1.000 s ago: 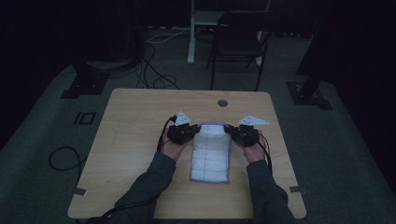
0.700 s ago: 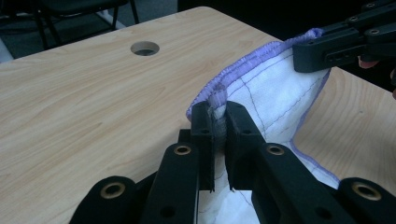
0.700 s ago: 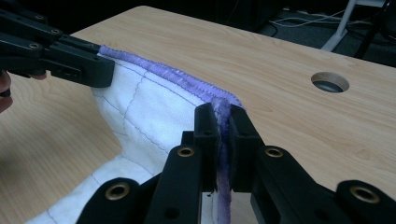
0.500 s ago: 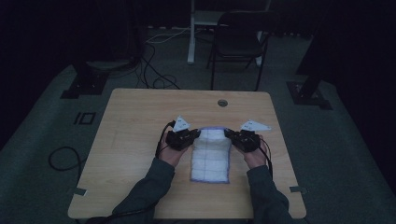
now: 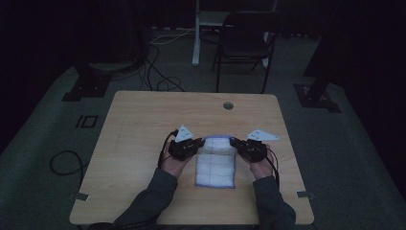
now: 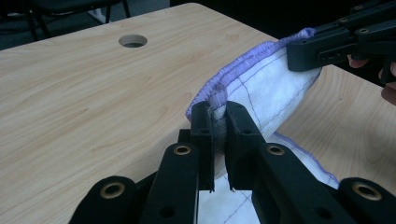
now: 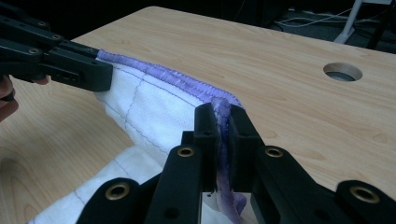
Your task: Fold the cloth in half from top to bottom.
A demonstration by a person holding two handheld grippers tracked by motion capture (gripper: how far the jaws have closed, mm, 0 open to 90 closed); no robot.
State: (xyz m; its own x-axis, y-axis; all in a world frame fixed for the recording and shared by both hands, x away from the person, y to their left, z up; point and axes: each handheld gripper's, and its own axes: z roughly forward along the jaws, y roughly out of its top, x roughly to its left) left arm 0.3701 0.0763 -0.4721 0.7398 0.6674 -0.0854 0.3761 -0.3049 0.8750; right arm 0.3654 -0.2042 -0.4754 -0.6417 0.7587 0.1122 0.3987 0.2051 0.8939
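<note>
Light wooden table (image 5: 143, 124), dark room, black folding chair (image 5: 245, 45) behind; white purple-edged quilted cloth (image 5: 216, 165) hangs between left gripper (image 5: 200, 143) and right gripper (image 5: 234, 142), both clamped on its far corners.

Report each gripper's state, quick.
Left gripper: shut on the cloth, at its far edge.
Right gripper: shut on the cloth's purple hem.

Cloth (image 5: 216, 164) on table (image 5: 143, 124) near front edge, left gripper (image 5: 200, 143) and right gripper (image 5: 234, 142) at its far corners, chair (image 5: 244, 43) behind table
</note>
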